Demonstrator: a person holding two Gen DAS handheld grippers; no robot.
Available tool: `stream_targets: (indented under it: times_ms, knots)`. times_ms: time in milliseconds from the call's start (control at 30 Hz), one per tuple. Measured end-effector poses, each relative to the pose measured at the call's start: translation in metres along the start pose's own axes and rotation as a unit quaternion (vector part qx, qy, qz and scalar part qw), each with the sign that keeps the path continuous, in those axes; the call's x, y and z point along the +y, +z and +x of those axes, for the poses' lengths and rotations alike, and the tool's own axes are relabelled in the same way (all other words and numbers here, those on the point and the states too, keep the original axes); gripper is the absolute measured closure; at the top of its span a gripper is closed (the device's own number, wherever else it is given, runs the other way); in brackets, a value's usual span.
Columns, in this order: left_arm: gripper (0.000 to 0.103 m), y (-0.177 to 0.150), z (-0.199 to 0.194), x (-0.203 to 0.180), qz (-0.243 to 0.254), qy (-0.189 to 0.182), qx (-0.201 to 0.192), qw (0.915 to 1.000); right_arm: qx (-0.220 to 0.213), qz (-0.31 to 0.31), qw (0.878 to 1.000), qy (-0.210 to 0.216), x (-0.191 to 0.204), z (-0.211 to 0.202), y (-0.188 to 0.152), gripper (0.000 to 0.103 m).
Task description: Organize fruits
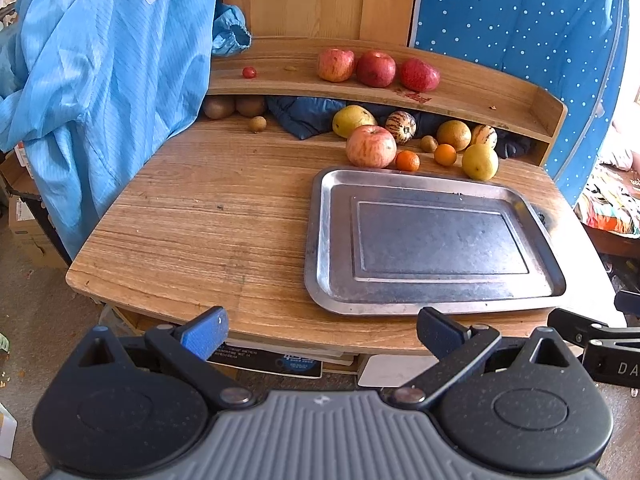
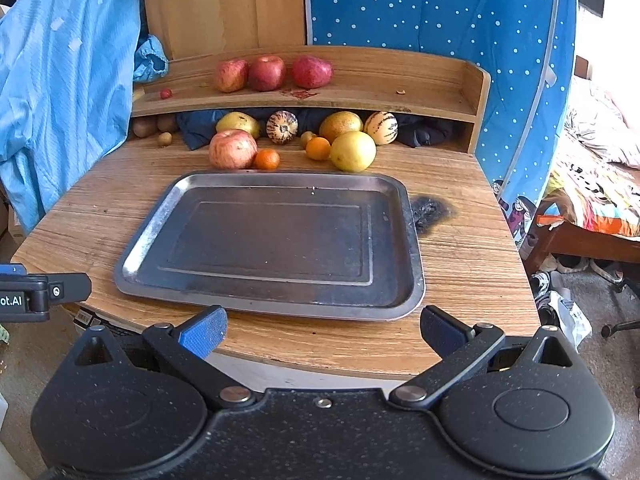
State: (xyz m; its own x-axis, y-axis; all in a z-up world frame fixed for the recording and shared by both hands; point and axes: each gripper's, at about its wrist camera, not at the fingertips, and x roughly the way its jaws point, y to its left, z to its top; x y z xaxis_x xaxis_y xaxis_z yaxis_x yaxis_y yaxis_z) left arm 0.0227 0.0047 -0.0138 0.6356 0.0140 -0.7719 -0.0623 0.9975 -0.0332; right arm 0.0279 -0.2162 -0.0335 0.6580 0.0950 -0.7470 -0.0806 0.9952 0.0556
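Both tongs, the left gripper and the right gripper, hover side by side at the near edge of the wooden table, their fingers spread wide and holding nothing. Just beyond them lies one metal tray with no fruit on it. Behind the tray stand one striped apple, two small oranges, one yellow fruit and two striped melons, and three red apples sit on the shelf above.
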Motion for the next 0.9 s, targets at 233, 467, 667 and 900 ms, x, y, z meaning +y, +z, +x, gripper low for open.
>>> stream_targets:
  times_ms: [233, 467, 667, 900]
  knots:
    - [0.001, 0.009, 0.009, -0.002, -0.001, 0.008, 0.005, 1.0, -0.001, 0.001, 1.0, -0.001, -0.007, 0.006, 0.007, 0.001]
    - [0.001, 0.024, 0.02, 0.0, -0.006, 0.012, 0.002, 0.9999, -0.01, 0.007, 1.0, -0.003, -0.009, 0.016, 0.023, 0.001]
    - [0.001, 0.049, 0.042, 0.01, -0.011, 0.007, 0.002, 0.9999, -0.015, 0.008, 1.0, -0.013, -0.005, 0.032, 0.04, 0.001]
    - [0.001, 0.099, 0.086, 0.034, 0.0, -0.013, 0.011, 0.9999, -0.017, 0.034, 0.998, -0.042, 0.01, 0.065, 0.074, 0.001]
